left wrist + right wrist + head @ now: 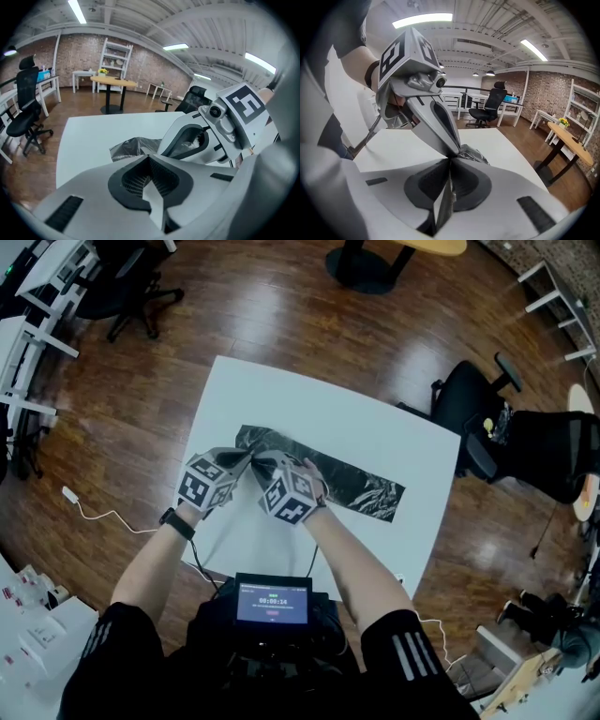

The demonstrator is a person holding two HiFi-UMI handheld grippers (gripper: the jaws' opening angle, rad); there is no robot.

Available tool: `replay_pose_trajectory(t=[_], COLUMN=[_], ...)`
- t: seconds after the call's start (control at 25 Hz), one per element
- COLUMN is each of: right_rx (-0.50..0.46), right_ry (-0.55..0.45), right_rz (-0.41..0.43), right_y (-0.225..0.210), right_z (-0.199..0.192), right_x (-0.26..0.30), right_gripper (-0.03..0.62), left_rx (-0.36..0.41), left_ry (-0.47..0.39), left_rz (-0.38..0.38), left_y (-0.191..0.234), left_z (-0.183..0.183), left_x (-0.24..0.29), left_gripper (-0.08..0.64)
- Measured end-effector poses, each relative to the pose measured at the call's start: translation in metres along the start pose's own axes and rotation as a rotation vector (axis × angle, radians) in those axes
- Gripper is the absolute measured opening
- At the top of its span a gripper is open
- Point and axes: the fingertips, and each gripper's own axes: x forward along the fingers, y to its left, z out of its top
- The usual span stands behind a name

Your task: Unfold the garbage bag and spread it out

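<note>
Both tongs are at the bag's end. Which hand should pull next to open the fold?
Right, probably. The right tongs are shut on the bag, whose folded length runs off to that side over bare table. The left tongs, shut on the bag's end, can anchor.

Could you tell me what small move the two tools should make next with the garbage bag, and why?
Probably draw the left tool and right tool slowly apart. Both appear shut on the same end of the garbage bag, almost touching, while the rest lies as a folded strip on the table.
</note>
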Motion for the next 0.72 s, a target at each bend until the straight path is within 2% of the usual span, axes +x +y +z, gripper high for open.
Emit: replay_pose_trajectory(t=[0.04,0.2,0.32,0.44,0.6,0.68,0.72], right_rx=[0.007,0.065,0.15,0.21,0.253,0.258,0.254], right_ry=[-0.002,-0.018,-0.047,-0.07,-0.097,-0.106,-0.106], right_rz=[-0.004,-0.009,-0.024,-0.042,-0.053,-0.051,-0.049], right_y=[-0.001,-0.006,-0.015,-0.025,-0.032,-0.031,-0.031], right_z=[0.0,0.001,0.001,0.002,0.001,0.002,0.002], right_x=[0.0,-0.003,-0.009,-0.019,-0.027,-0.029,-0.03], right_gripper=[0.017,0.015,0.015,0.015,0.015,0.015,0.015], left_rx=[0.005,0.05,0.072,0.058,-0.019,0.006,0.056], left_ry=[-0.001,-0.013,-0.037,-0.041,-0.02,-0.024,-0.025], left_rz=[0.0,-0.009,0.006,0.04,0.066,0.094,0.114], left_y=[0.0,-0.002,0.001,0.011,0.023,0.026,0.024], left_z=[0.0,0.001,0.004,-0.003,-0.027,-0.028,-0.024], left_x=[0.0,-0.004,-0.019,-0.035,-0.035,-0.033,-0.032], left_gripper=[0.0,0.0,0.132,0.132,0.132,0.132,0.132])
